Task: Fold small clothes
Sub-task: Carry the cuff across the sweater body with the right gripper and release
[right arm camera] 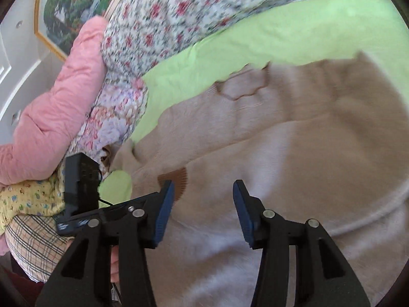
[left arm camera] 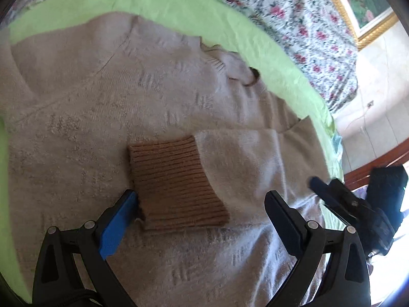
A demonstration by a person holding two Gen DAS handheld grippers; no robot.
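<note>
- Nearest in the left wrist view, the left gripper [left arm camera: 202, 202] stands with its two black jaws spread wide apart and nothing clamped; the blue pad of one finger [left arm camera: 116, 226] lies just beside the edge of the cuff.
- Between those jaws lies the brown ribbed knit cuff [left arm camera: 176, 181] of a sleeve, flat on the garment's body and free of both pads.
- In the right wrist view, the right gripper [right arm camera: 203, 192] has its jaws parted, with only flat knit under the gap and nothing pinched; a small brown ribbed patch [right arm camera: 179, 177] shows just past its left finger.
- The task's garment, a beige fuzzy knit sweater [left arm camera: 102, 117], is spread flat and fills most of both views, with one sleeve [left arm camera: 245, 148] folded across its front.
- Its scalloped collar [right arm camera: 242, 87] lies at the far edge, toward the flowered cloth.
- The sweater rests on a light green bed sheet [left arm camera: 179, 7], which shows as a band around it.
- At the right edge of the left wrist view the other gripper's black body [left arm camera: 358, 202] appears, blurred.
- Beyond the green band lies a white quilt with red flowers [right arm camera: 179, 5].
- To the left in the right wrist view sit a pink padded quilt [right arm camera: 58, 107] and a checked fabric bundle [right arm camera: 33, 245].
- Farthest off, a gold-framed landscape picture [left arm camera: 363, 5] hangs on a pale wall.
</note>
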